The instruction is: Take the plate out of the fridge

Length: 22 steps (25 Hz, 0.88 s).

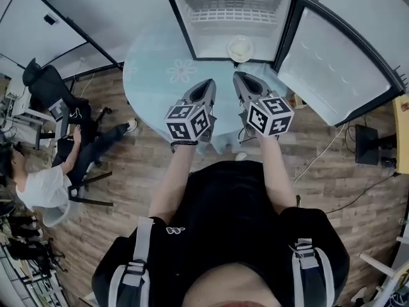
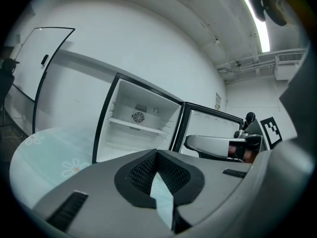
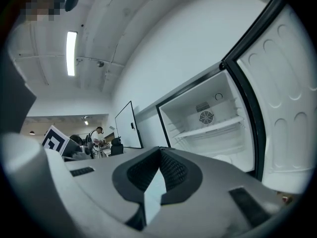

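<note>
A small fridge point(image 1: 233, 21) stands open on a round table point(image 1: 153, 75), its door point(image 1: 332, 69) swung out to the right. A white plate point(image 1: 241, 47) lies on the fridge floor, below a wire shelf point(image 1: 233, 15). My left gripper point(image 1: 203, 91) and right gripper point(image 1: 241, 85) hover side by side over the table, just short of the fridge opening, both shut and empty. The left gripper view shows the fridge interior point(image 2: 138, 128) ahead and the right gripper point(image 2: 218, 145) beside it. The right gripper view shows the fridge shelf point(image 3: 210, 128); the plate is hidden behind the jaws.
The table has a pale blue cloth with flower prints point(image 1: 182, 69). A person point(image 1: 45, 184) sits at the left next to an office chair point(image 1: 45, 85). The floor is wood planks point(image 1: 332, 171), with a cable and a black box point(image 1: 367, 146) at the right.
</note>
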### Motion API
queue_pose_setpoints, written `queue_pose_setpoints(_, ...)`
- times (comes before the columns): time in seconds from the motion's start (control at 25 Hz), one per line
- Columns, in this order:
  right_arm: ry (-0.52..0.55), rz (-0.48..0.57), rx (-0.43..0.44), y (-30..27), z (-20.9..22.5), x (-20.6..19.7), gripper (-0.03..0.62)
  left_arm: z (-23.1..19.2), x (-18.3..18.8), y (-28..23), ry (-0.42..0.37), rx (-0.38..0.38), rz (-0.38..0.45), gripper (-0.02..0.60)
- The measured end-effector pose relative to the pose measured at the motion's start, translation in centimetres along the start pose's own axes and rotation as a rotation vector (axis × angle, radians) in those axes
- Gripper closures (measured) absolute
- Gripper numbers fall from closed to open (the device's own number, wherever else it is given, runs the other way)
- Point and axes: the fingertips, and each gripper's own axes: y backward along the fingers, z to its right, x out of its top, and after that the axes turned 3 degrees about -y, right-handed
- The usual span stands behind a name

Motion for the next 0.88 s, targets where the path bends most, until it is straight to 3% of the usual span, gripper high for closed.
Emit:
queue_pose_setpoints(0.48, 0.003, -0.065, 0.070, -4.1, 5.6, 0.4, 0.592, -0.3, 0.0, -7.4, 0.022, 0.043, -0.010, 0.578)
queue_pose_setpoints(0.68, -0.062, -0.084, 0.013, -4.4, 9.4, -0.4, 0.592, -0.4, -1.5, -10.2, 0.064, 0.037, -0.059, 0.578)
queue_pose_setpoints(0.76, -0.108, -0.083, -0.009, -4.3, 10.5, -1.2, 0.591, -0.7, -2.7, -10.9, 0.102, 0.030, -0.087, 0.577)
queue_pose_setpoints(0.88, -0.157, -0.119, -0.043, -4.5, 12.2, -3.1, 0.591, -1.4, -4.3, -12.2, 0.228, 0.011, -0.101, 0.577)
